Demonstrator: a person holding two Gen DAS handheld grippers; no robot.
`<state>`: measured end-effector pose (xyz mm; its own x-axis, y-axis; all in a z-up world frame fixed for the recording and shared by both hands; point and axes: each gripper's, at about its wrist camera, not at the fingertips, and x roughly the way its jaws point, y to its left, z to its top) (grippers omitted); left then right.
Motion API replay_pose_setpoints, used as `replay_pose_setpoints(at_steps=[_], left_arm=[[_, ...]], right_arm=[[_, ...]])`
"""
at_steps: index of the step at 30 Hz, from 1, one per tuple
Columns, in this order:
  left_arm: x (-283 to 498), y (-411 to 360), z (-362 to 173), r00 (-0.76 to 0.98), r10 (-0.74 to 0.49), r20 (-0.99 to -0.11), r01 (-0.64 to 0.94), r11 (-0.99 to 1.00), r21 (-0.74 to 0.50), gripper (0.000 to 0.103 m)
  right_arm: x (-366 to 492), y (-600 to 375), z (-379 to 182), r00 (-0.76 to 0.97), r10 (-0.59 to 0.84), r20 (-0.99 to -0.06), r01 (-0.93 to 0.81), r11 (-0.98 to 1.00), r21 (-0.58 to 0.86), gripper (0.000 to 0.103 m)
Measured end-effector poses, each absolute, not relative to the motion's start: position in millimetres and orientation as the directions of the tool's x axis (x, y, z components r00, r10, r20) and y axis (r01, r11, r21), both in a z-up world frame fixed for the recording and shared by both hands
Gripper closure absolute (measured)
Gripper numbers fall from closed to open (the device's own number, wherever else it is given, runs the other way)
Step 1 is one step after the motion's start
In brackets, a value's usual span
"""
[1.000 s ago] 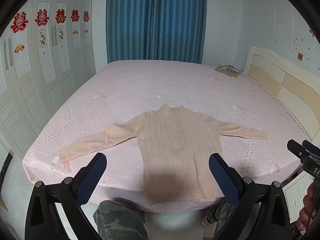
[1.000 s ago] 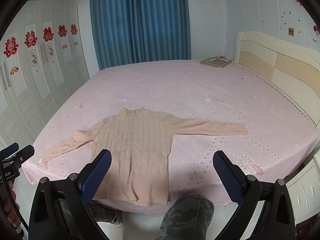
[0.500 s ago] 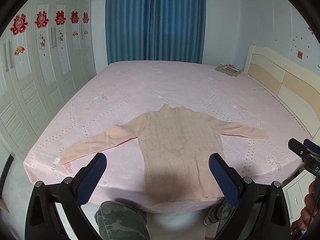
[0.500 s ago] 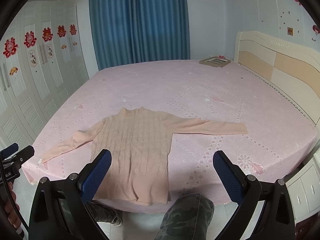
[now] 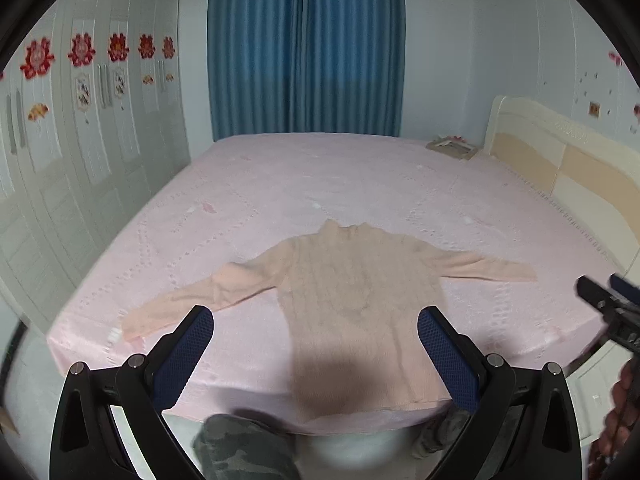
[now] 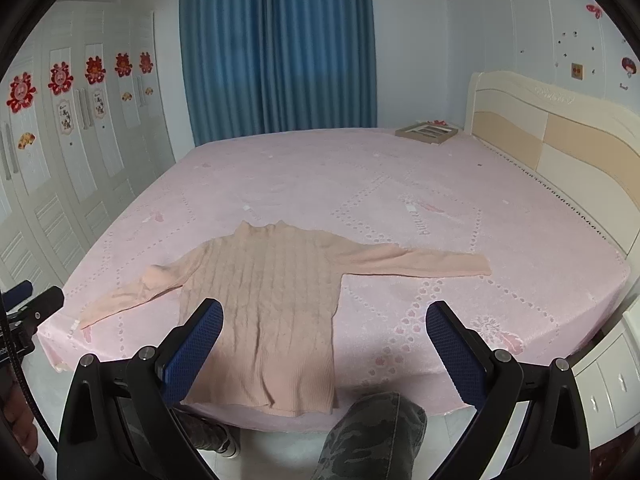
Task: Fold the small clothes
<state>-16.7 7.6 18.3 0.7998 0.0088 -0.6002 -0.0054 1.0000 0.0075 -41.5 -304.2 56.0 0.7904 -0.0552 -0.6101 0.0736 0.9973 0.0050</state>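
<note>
Left wrist: one sweater (image 5: 360,312) outspread

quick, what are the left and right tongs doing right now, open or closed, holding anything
Left tongs: open, holding nothing, above the sweater.
Right tongs: open, holding nothing.

The left claw (image 5: 316,354) is spread wide, its blue-padded fingers (image 5: 182,358) far apart with nothing between them. The right claw (image 6: 324,350) is spread just as wide and holds nothing. Each claw's tip shows at the edge of the other's view. A hand (image 6: 18,420) grips the left handle. Camouflage-trousered legs (image 6: 368,436) stand below.
</note>
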Motion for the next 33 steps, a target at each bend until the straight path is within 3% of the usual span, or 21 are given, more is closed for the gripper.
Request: replay_pose_setpoints(at_steps=[10,18,26,33], left_arm=[[-1,19,6,0.804,0.038,-0.593,-0.018,0.999,0.039,0.0],[32,53,-39,0.779,0.008,-0.627,-0.035,0.999,-0.031,0.0],[85,123,-127,0.681,-0.053,-0.73,-0.115,0.977,-0.178,0.003],[111,217,-193,0.646,-0.057,-0.761,-0.328,0.88,-0.345,0.006]], right_arm=[[-27,-299,46,0.777,-0.065,-0.626,0.066,0.998,-0.022,0.001],[4,-288,12,0.787,-0.03,-0.617,0.018,1.0,-0.026,0.001],[58,-268,-39,0.751,0.029,-0.66,-0.046,0.999,-0.008,0.001],[109,-238,-81,0.695,0.082,-0.714,-0.119,0.993,-0.003,0.005]])
